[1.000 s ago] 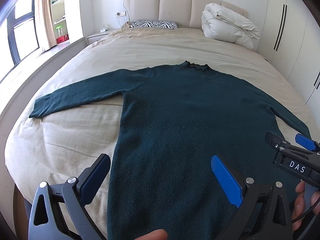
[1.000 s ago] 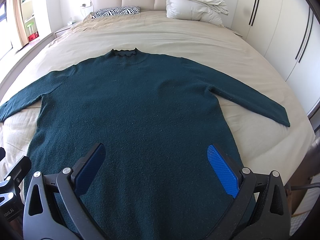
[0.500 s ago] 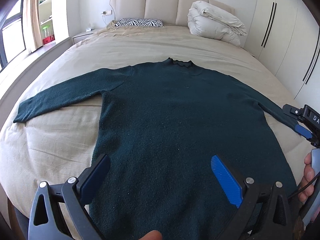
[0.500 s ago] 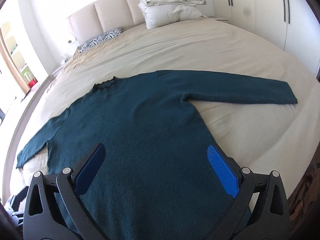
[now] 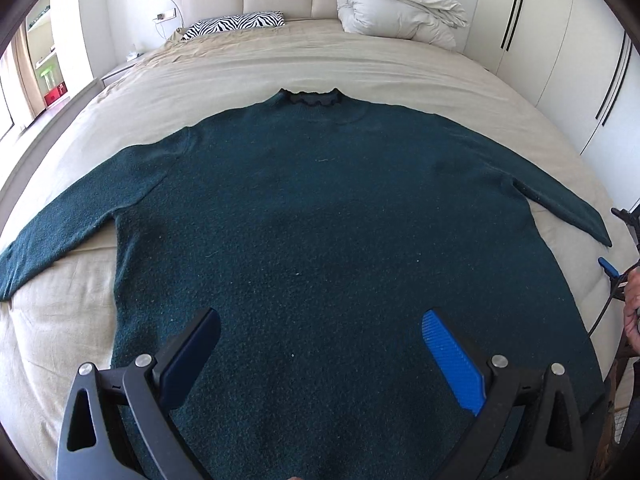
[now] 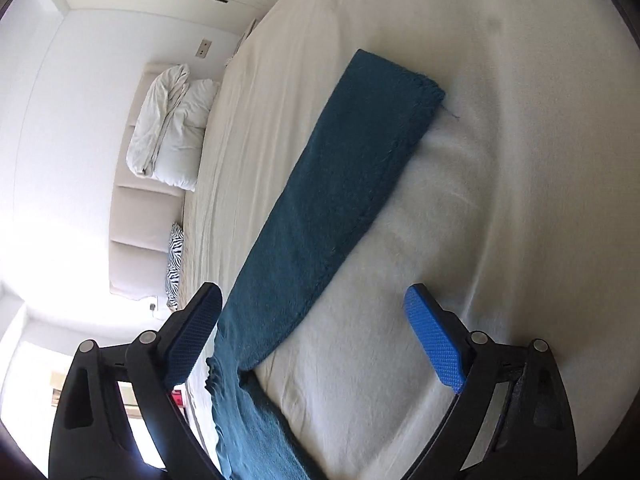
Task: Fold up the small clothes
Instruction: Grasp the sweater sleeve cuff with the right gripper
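Observation:
A dark teal sweater (image 5: 320, 208) lies flat, front up, on the beige bed (image 5: 360, 60), both sleeves spread out to the sides. My left gripper (image 5: 318, 340) hovers open over the lower body of the sweater, nothing between its fingers. At the right edge of the left wrist view, the right gripper (image 5: 610, 268) sits by the right cuff, held by a hand (image 5: 633, 304). In the right wrist view, rolled sideways, my right gripper (image 6: 314, 300) hangs over the right sleeve (image 6: 340, 200). Its jaws are closing, still wide apart, and the pads do not touch the sleeve.
A folded white duvet (image 5: 400, 8) and a zebra-print pillow (image 5: 236, 24) lie at the headboard end. White wardrobe doors (image 5: 580, 80) stand close along the right side of the bed. A window ledge and shelves run along the left.
The right gripper swung out from the sweater's body to the right sleeve and rolled onto its side. The left gripper shifted right, toward the middle of the sweater.

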